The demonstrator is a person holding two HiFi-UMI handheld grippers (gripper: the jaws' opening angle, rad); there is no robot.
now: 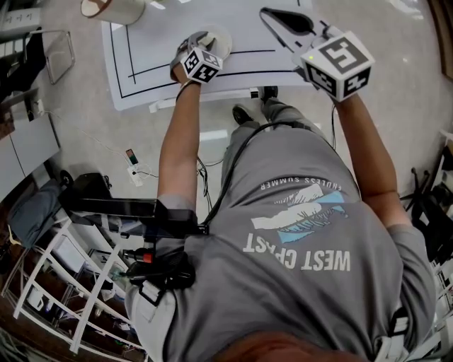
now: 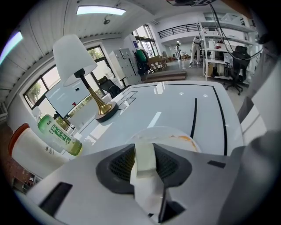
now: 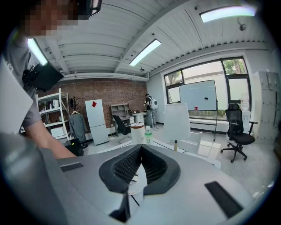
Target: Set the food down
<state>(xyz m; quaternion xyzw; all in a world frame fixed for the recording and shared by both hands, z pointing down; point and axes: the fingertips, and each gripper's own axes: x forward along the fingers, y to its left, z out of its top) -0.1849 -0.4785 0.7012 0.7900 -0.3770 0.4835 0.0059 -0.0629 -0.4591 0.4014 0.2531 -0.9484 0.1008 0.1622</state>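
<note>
A white plate (image 2: 173, 133) with an orange smear of food (image 2: 189, 139) hangs just over the white table (image 2: 175, 101), which is marked with black lines. My left gripper (image 2: 145, 154) is shut on the plate's near rim. In the head view the same left gripper (image 1: 200, 44) sits at the table's front edge with the plate (image 1: 219, 39) past it. My right gripper (image 1: 274, 17) hovers over the table to the right of the plate. Its jaws meet at the tips with nothing between them, as the right gripper view (image 3: 139, 148) also shows.
A white-shaded lamp (image 2: 72, 59) on a brass base stands at the table's left, with a green bottle (image 2: 59, 137) and a white tub with an orange lid (image 2: 24, 151) nearby. White shelving (image 1: 71, 290) stands on the floor at lower left. An office chair (image 3: 237, 132) stands beyond the table.
</note>
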